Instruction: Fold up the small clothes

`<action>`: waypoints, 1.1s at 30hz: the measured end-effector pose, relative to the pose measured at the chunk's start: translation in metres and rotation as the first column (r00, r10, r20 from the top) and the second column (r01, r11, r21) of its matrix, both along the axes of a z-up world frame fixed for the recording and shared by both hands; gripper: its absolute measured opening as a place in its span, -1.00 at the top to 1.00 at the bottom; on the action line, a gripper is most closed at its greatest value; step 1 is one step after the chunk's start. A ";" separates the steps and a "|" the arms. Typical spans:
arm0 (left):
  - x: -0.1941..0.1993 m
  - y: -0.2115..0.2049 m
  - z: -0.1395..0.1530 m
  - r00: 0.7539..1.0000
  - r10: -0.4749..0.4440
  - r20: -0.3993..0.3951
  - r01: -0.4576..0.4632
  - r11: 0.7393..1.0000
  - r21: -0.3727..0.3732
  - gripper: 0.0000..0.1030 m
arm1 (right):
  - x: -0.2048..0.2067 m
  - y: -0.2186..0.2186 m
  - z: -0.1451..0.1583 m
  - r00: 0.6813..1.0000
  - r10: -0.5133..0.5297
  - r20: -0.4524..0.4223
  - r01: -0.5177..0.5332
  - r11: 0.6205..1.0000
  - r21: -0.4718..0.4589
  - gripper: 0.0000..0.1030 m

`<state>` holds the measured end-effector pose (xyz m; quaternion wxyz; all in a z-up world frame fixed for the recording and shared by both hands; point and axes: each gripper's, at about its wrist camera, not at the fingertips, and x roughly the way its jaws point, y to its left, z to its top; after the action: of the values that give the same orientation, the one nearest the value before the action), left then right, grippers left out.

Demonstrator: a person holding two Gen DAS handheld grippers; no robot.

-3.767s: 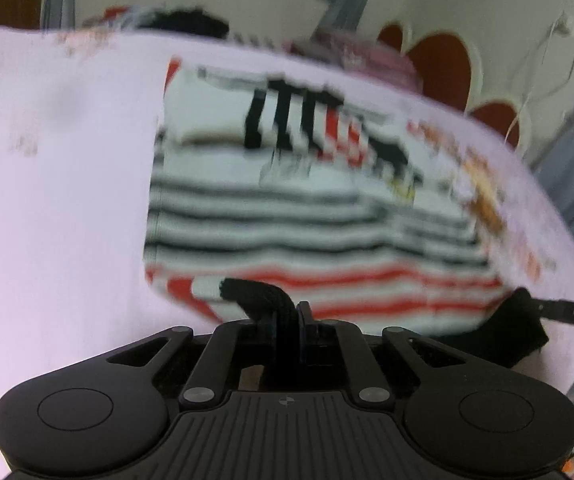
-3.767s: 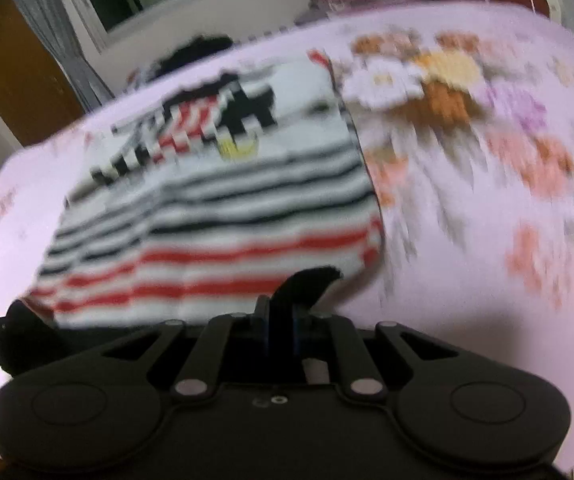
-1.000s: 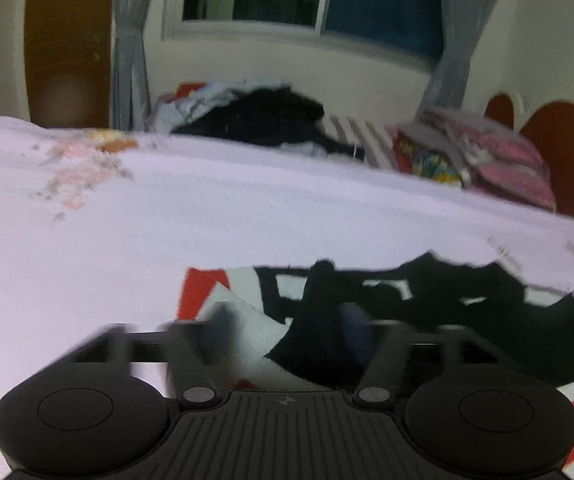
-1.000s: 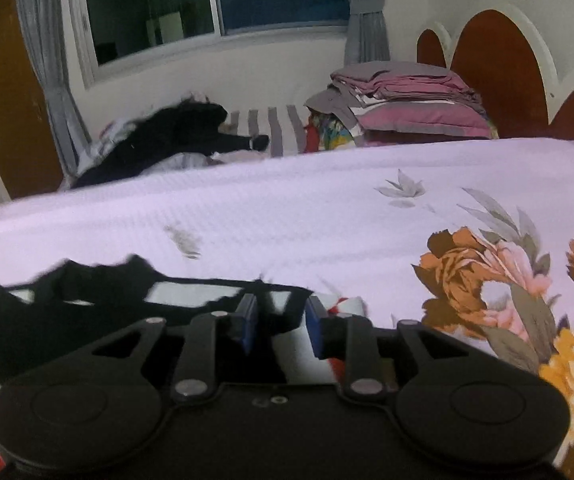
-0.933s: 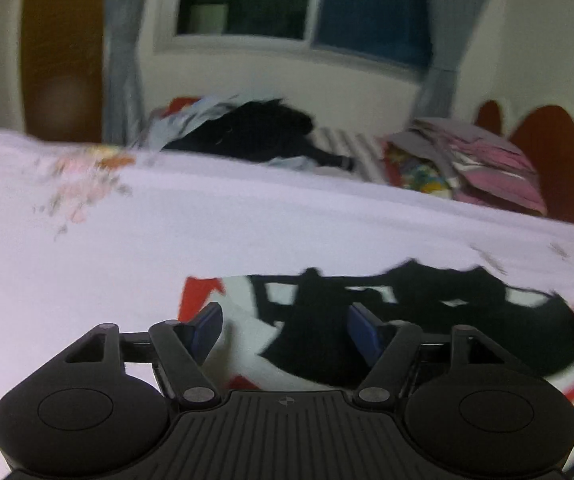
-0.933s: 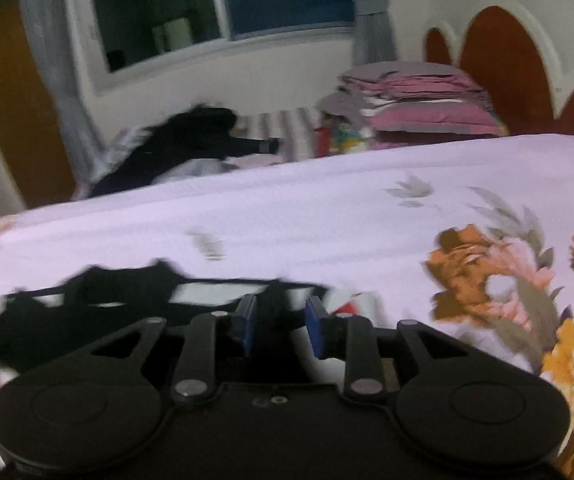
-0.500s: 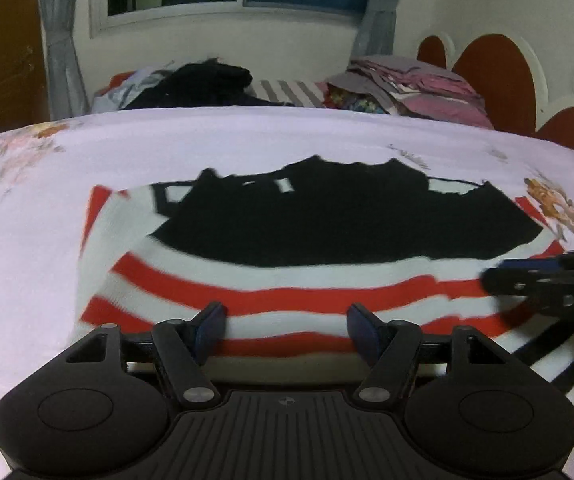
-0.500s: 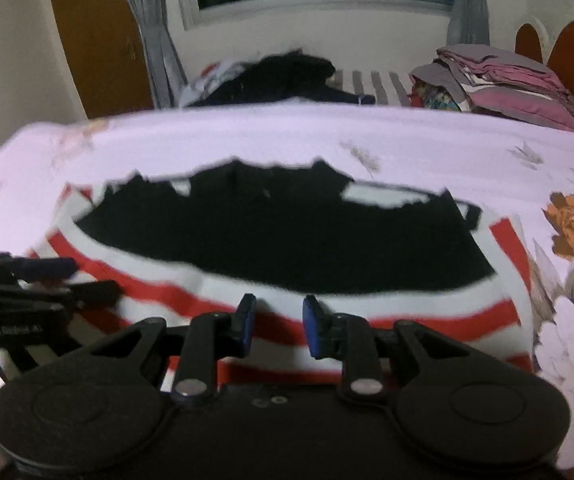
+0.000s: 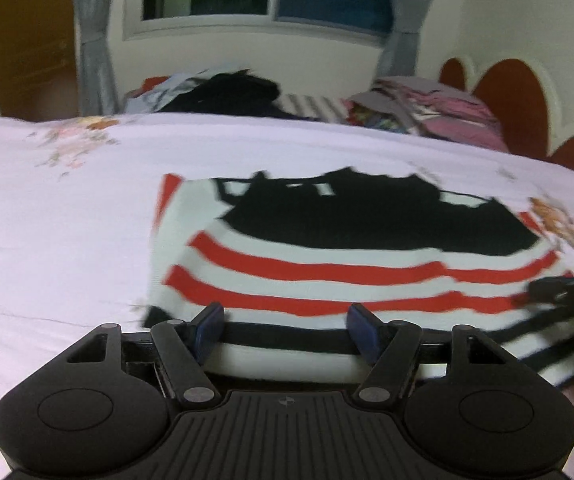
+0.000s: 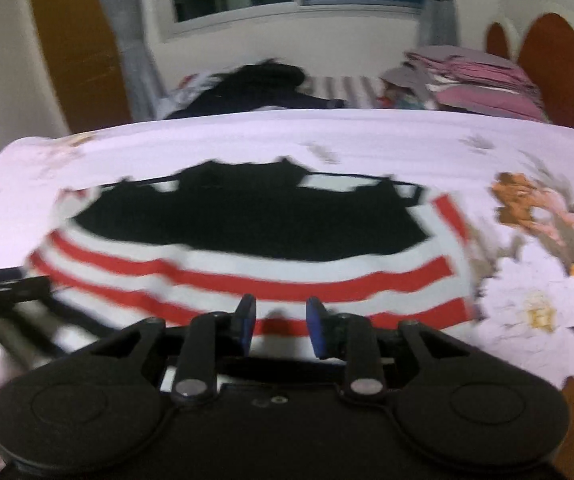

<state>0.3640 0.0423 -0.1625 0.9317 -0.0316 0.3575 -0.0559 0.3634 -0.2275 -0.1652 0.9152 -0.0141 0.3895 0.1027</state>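
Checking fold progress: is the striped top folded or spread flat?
Folded: the top has its black hem lying across the middle, red stripes below.

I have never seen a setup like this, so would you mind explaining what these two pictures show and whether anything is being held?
There is no robot here: a person holds a two-finger gripper in each hand, each carrying a wide-angle camera looking along its fingers. One picture is from the left gripper, the other from the right gripper; the black shape at the bottom is the tool itself. Both look at a striped garment, red, white and black, lying folded on a floral bedsheet. Both grippers are open and hold nothing. More clothes are piled at the far side.
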 end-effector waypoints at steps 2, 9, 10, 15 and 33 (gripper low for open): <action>-0.006 -0.008 -0.004 1.000 -0.022 -0.013 0.022 1.000 0.008 -0.32 | -0.006 0.009 -0.005 1.000 0.016 -0.016 -0.016 1.000 -0.017 0.49; -0.017 0.003 -0.022 0.998 -0.031 -0.057 0.032 0.999 0.022 -0.31 | -0.025 -0.018 -0.018 0.999 -0.045 -0.029 0.044 0.997 -0.063 0.56; -0.017 0.004 -0.022 0.998 -0.032 -0.060 0.034 0.999 0.024 -0.31 | -0.027 -0.025 -0.017 0.998 -0.061 -0.032 0.059 0.997 -0.054 0.58; -0.016 0.003 -0.024 0.998 -0.020 -0.067 0.022 0.999 0.023 -0.32 | -0.034 -0.038 -0.022 0.995 -0.094 -0.040 0.092 0.995 -0.048 0.59; -0.016 0.007 -0.023 0.993 0.021 -0.120 -0.022 1.000 -0.007 -0.37 | -0.052 -0.073 -0.026 0.991 -0.127 -0.028 0.124 0.988 -0.095 0.39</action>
<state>0.3483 0.0492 -0.1853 0.9090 -0.0426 0.4121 -0.0452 0.3115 -0.3006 -0.1907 0.9114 -0.0304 0.4096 0.0268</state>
